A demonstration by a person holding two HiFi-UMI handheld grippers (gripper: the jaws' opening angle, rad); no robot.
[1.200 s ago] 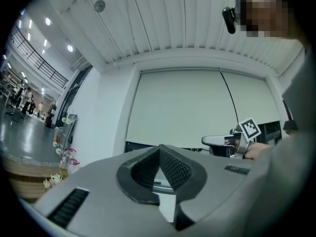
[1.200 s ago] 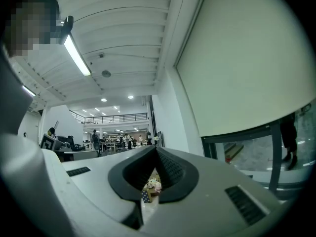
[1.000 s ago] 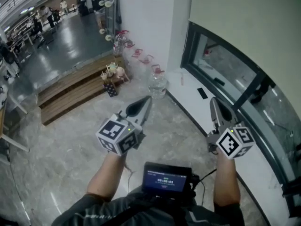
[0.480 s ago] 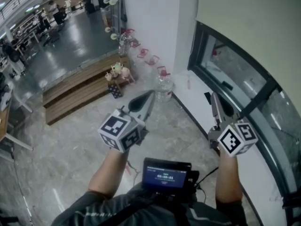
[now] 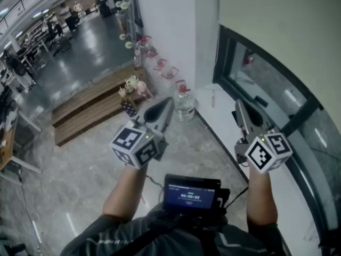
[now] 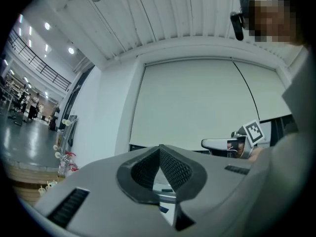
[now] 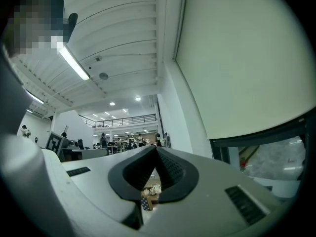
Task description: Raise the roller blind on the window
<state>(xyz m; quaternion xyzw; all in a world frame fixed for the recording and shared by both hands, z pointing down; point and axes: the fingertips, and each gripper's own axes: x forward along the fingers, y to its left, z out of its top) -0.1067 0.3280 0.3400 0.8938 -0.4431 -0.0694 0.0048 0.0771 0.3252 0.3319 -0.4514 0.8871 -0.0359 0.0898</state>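
The cream roller blind (image 5: 277,20) hangs lowered over the top of the window (image 5: 261,92), with dark-framed glass showing below its bottom edge. In the head view, my left gripper (image 5: 168,102) is shut and empty, pointing towards the wall corner, left of the window. My right gripper (image 5: 237,105) is shut too, holds nothing, and hovers over the white sill (image 5: 226,129), short of the blind. The blind (image 6: 197,102) fills the left gripper view beyond the meeting jaw tips of the left gripper (image 6: 159,147). In the right gripper view the blind (image 7: 247,58) lies right of the right gripper (image 7: 156,148).
A large water bottle (image 5: 184,101) stands on the floor by the wall corner. Wooden steps (image 5: 88,105) with small cups (image 5: 132,84) lie to the left. A white pillar (image 5: 165,25) borders the window. A small screen (image 5: 191,193) sits at the person's chest.
Both grippers, with the person, have moved nearer the window and wall corner; the bottle and steps sit lower in view. Both pairs of jaws stay shut.
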